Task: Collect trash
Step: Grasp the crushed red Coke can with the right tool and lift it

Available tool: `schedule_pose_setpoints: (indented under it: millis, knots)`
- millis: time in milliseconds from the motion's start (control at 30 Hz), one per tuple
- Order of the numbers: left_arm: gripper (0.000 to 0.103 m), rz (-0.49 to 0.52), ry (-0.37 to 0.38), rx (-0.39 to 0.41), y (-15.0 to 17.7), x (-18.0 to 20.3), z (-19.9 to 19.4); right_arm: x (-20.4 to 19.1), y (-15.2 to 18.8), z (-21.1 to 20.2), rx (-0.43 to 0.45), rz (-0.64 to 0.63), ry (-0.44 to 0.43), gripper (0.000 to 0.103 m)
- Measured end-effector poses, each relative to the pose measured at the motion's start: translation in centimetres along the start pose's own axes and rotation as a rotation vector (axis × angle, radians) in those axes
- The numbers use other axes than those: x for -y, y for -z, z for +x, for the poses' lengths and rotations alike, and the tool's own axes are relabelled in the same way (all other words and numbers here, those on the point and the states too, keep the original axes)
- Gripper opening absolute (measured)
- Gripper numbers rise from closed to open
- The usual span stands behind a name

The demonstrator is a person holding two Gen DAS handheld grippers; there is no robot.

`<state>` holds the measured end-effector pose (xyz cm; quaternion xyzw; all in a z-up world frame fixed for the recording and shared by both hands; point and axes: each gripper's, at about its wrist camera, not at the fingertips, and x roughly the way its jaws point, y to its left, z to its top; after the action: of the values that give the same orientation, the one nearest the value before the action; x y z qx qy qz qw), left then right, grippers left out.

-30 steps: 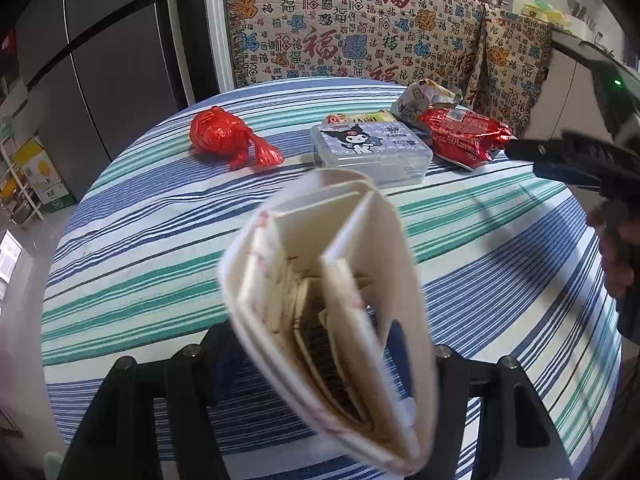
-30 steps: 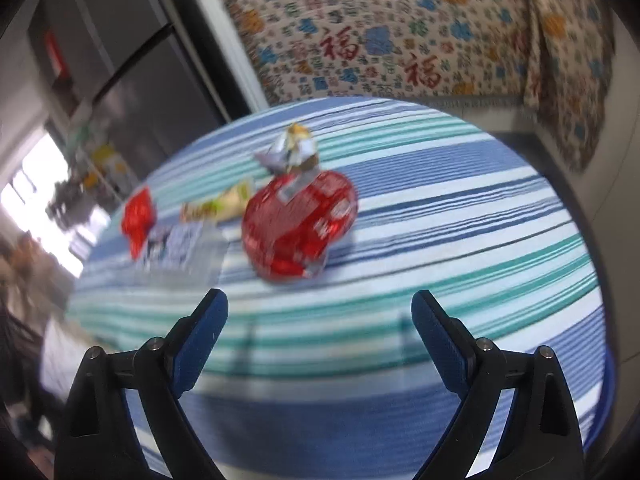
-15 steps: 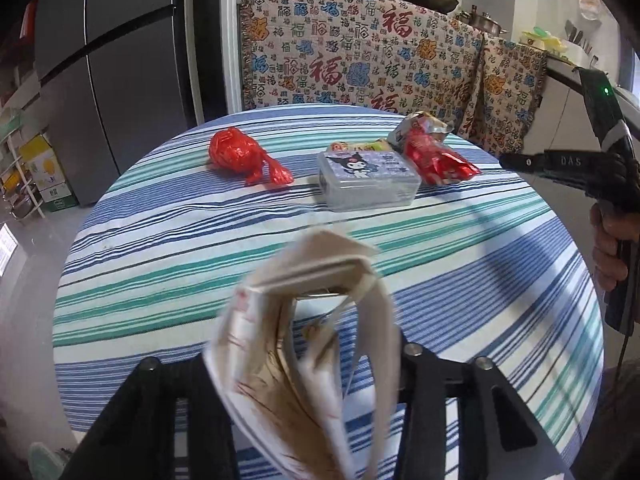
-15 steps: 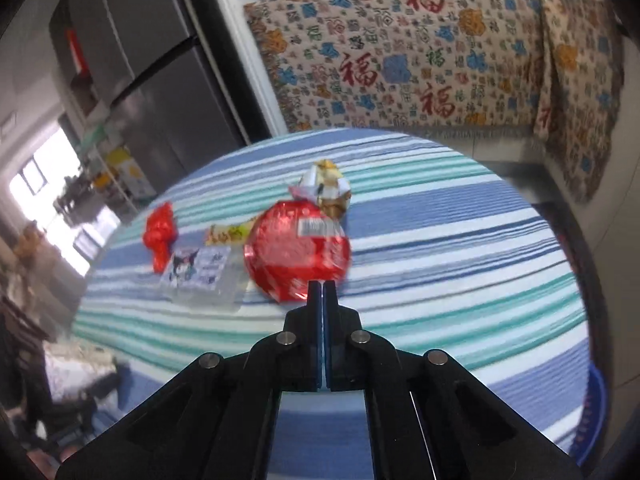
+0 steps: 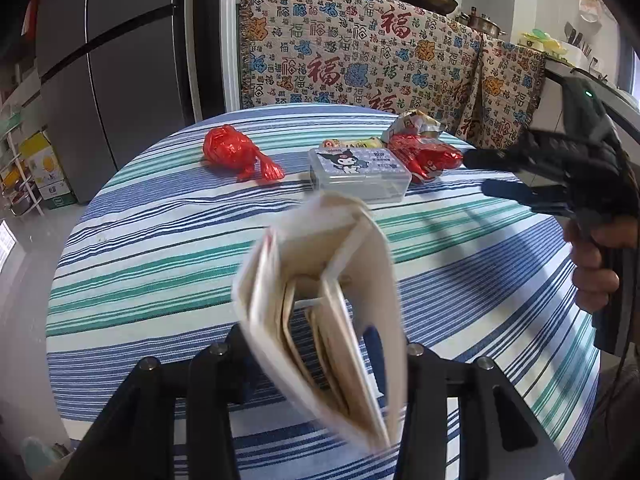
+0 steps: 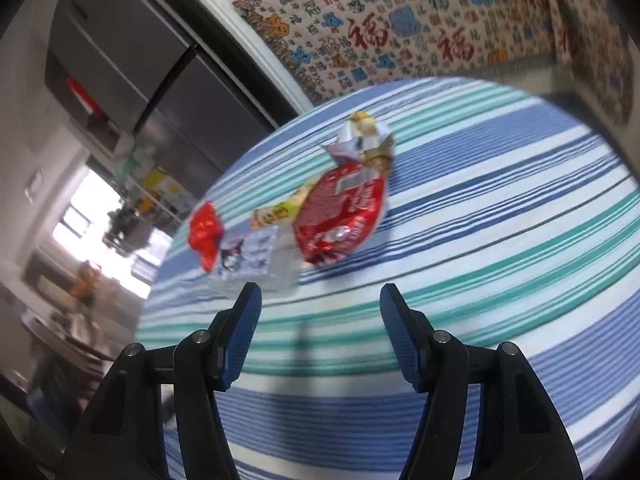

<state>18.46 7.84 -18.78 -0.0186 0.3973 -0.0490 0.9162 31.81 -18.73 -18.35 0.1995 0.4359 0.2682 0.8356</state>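
In the left wrist view, the left gripper fills the lower middle of the frame, its jaws easing apart yet still clasping a flattened white paper bag (blurred, its folds gaping upward). Beyond it lies the round table with a striped cloth. Near the upper middle sit a crumpled red plastic bag, a clear box with a cartoon lid, and a red snack wrapper just right of the box. At right, a hand grips the other tool.

In the right wrist view, the right gripper stands at bottom centre, jaws widening with nothing between them. The red snack wrapper lies above them, mid-frame, on the cloth.
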Motion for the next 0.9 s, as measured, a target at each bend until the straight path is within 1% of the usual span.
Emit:
schedule_pose_setpoints:
  millis: [100,133,167,200,233,267,300,333,467,567,633,767,800,833,867,900]
  knots:
    - [0.047,0.008,0.005,-0.008,0.2,-0.1,0.0,0.2,-0.8,1.8,0.019,0.080,-0.019,0.064]
    - [0.047,0.012,0.007,-0.010,0.3,-0.1,0.0,0.6,-1.1,2.2,0.025,0.113,-0.029,0.057]
    - [0.047,0.016,0.006,-0.011,0.3,-0.1,0.0,1.2,-1.3,2.7,0.029,0.155,-0.044,0.043]
    - [0.047,0.021,0.001,-0.011,0.3,-0.1,0.0,1.8,-1.4,3.0,0.029,0.190,-0.053,0.032]
    - [0.047,0.023,-0.001,-0.010,0.3,-0.1,-0.1,2.2,-1.4,3.1,0.035,0.205,-0.065,0.027]
    - [0.047,0.024,-0.002,-0.007,0.3,-0.1,-0.2,2.3,-1.5,2.9,0.043,0.203,-0.059,0.019]
    - [0.047,0.023,-0.002,-0.002,0.2,-0.2,-0.3,1.9,-1.7,2.3,0.060,0.169,-0.024,0.011]
    - [0.047,0.019,-0.001,0.006,0.2,-0.3,-0.6,1.4,-1.9,1.6,0.069,0.127,0.004,0.005]
    - [0.046,0.005,0.015,0.028,-0.1,-0.8,-1.5,-0.7,-1.8,-0.6,0.073,-0.048,0.087,0.004]
    - [0.042,0.003,0.017,0.030,-0.1,-0.7,-1.7,-1.7,-0.7,-2.0,0.040,-0.170,0.143,0.004]
    - [0.039,-0.001,0.027,0.033,-0.1,-0.7,-1.7,-1.9,0.1,-2.8,0.018,-0.216,0.175,0.004]
    - [0.035,-0.009,0.044,0.042,-0.1,-0.7,-1.8,-1.0,1.8,-4.0,-0.061,-0.241,0.189,0.005]
    - [0.035,-0.011,0.046,0.044,-0.1,-0.7,-1.8,-0.8,2.2,-4.2,-0.071,-0.252,0.203,0.007]
    - [0.035,-0.015,0.048,0.046,-0.2,-0.7,-1.8,-0.4,2.6,-4.4,-0.067,-0.258,0.219,0.010]
    - [0.035,-0.020,0.051,0.047,-0.2,-0.8,-1.8,-0.1,2.9,-4.7,-0.061,-0.266,0.235,0.018]
    - [0.035,-0.028,0.056,0.046,-0.2,-0.8,-1.8,0.1,3.0,-4.9,-0.058,-0.270,0.234,0.032]
